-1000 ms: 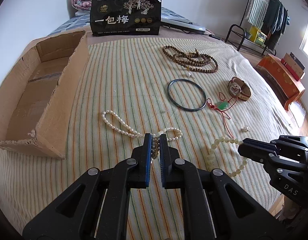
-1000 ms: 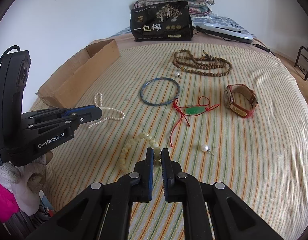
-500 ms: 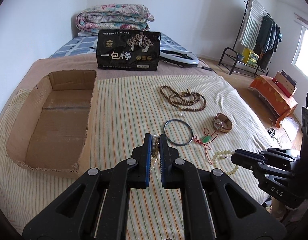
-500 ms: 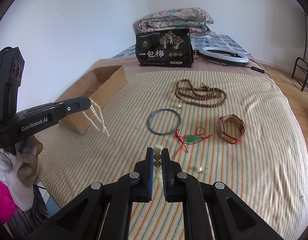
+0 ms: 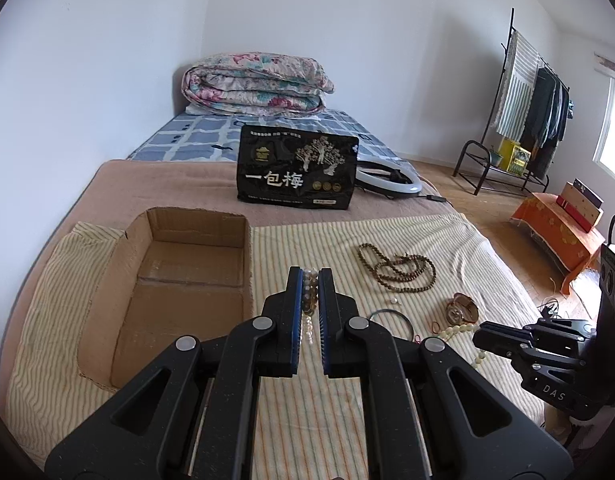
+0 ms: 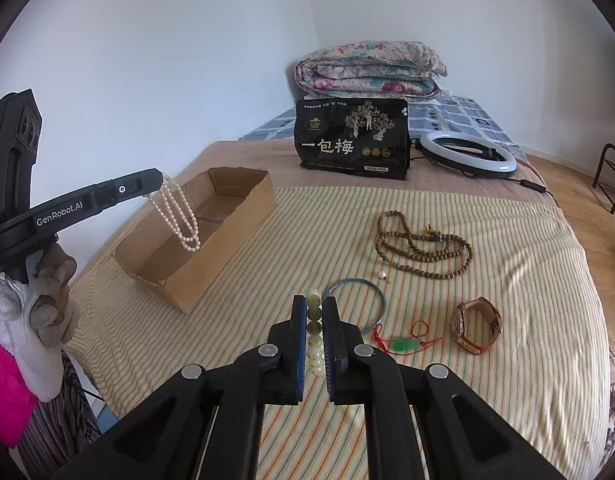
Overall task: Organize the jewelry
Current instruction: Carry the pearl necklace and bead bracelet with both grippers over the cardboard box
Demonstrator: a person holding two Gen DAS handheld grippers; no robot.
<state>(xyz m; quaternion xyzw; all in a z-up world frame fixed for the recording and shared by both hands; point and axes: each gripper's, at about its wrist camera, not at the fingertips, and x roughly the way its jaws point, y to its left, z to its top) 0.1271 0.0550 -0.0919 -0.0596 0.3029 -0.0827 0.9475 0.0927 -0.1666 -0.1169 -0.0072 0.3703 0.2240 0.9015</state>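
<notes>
The left tool was clamped on a pearl necklace. The pearls hung down in loops in the air, over the near end of the cardboard box. They did not touch the box. The box sat on the left side of the bed, on the striped cloth. Its top was open. From the left wrist view, the floor of the box looked bare brown card.

The right tool was clamped on a bracelet of pale round beads. It was held up above the striped cloth, near the front edge of the bed. In the left wrist view the right tool showed to the right, with the pale beads hanging from its tip.

Other things lay flat on the cloth, to the right of the box. There was a blue bangle, a long brown bead string, a watch, a green charm on a red cord and a small single pearl. A strip of bare cloth lay between the box and these things.

A black bag stood behind the box, and a ring light lay beside the bag
</notes>
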